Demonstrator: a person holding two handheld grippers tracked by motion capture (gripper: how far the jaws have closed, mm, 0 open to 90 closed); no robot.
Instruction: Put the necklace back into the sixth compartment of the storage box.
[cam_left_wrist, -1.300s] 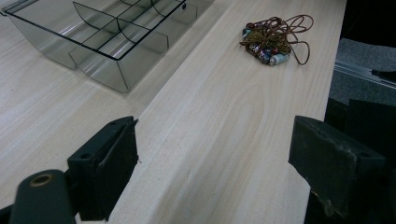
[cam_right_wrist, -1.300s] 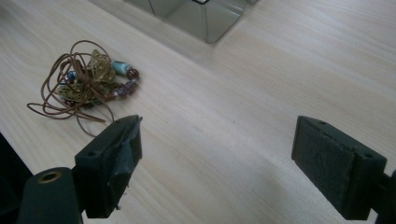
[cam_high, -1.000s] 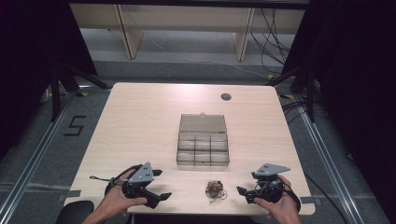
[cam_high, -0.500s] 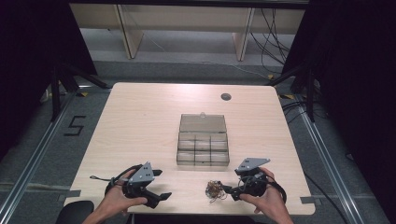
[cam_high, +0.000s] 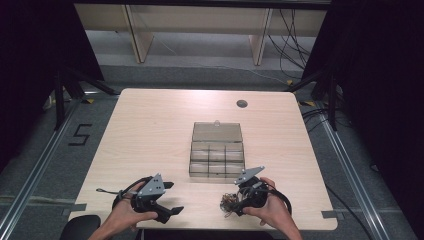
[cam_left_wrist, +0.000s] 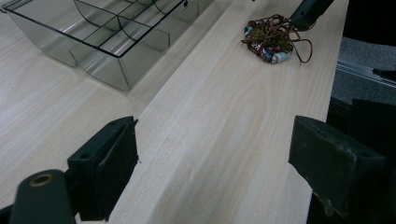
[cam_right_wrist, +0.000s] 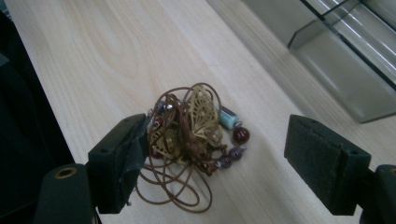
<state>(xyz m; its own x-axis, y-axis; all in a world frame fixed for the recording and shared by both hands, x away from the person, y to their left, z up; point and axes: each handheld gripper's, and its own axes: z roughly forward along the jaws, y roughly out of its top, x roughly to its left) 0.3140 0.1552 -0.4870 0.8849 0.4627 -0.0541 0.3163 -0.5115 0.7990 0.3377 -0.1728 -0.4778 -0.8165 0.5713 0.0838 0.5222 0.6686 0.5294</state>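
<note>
A pale wooden table (cam_high: 150, 140) is seen from above, with a clear compartment box (cam_high: 217, 155) set near its middle, lid laid open toward the far side. Near the front edge, a tangled corded necklace (cam_right_wrist: 194, 135) with beads and a gold filigree pendant is laid on the bare wood, just in front of the box. The right gripper (cam_right_wrist: 224, 163) is held low over it with jaws spread wide; the tangle is framed between them, pressed close against one jaw and well clear of the other. The left gripper (cam_high: 167, 199) is held well apart to the left, jaws likewise spread, nothing between them but table.
</note>
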